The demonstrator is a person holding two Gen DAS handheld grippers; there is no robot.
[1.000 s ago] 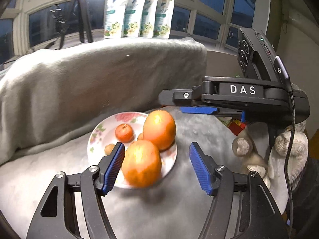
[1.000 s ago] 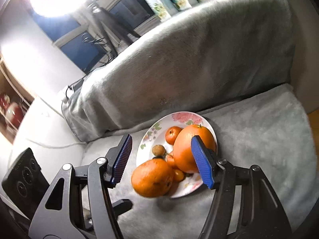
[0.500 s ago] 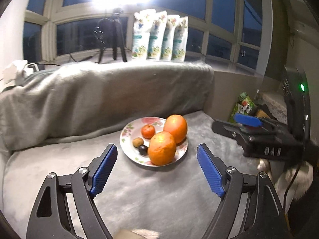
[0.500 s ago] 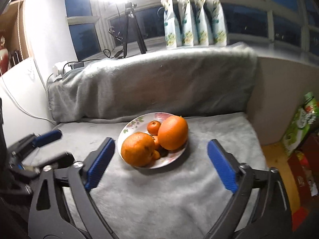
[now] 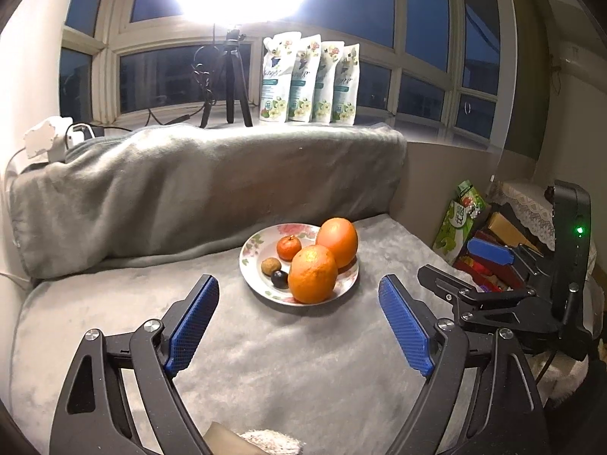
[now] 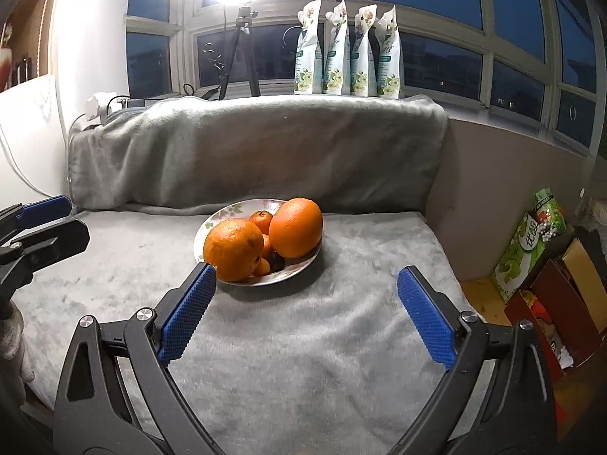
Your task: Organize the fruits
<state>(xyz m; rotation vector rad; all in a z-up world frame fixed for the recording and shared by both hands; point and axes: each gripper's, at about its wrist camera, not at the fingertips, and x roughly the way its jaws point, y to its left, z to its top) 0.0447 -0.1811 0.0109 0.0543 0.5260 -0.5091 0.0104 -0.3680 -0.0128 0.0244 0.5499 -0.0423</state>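
Observation:
A floral plate [image 5: 253, 245] sits on the grey blanket-covered seat. It holds two large oranges [image 5: 313, 274] [image 5: 338, 236], a small tangerine [image 5: 289, 247], a brown fruit [image 5: 271, 266] and a dark fruit [image 5: 280, 279]. The plate also shows in the right wrist view [image 6: 299, 268] with the oranges [image 6: 233, 249] [image 6: 296, 232]. My left gripper [image 5: 299, 326] is open and empty, well short of the plate. My right gripper [image 6: 305, 314] is open and empty, also short of the plate; it shows at the right edge of the left wrist view [image 5: 489, 261].
A grey blanket [image 5: 212, 189] covers the backrest behind the plate. Several pouches [image 5: 309, 83] and a tripod [image 5: 231, 79] stand on the windowsill. Boxes and a green packet [image 6: 531, 250] sit on the floor right of the seat. A wall socket and cables [image 5: 49, 140] are at left.
Both grippers have pulled back from the plate and levelled out, so the plate looks smaller and farther. Both stay open and empty. The fruits have not moved.

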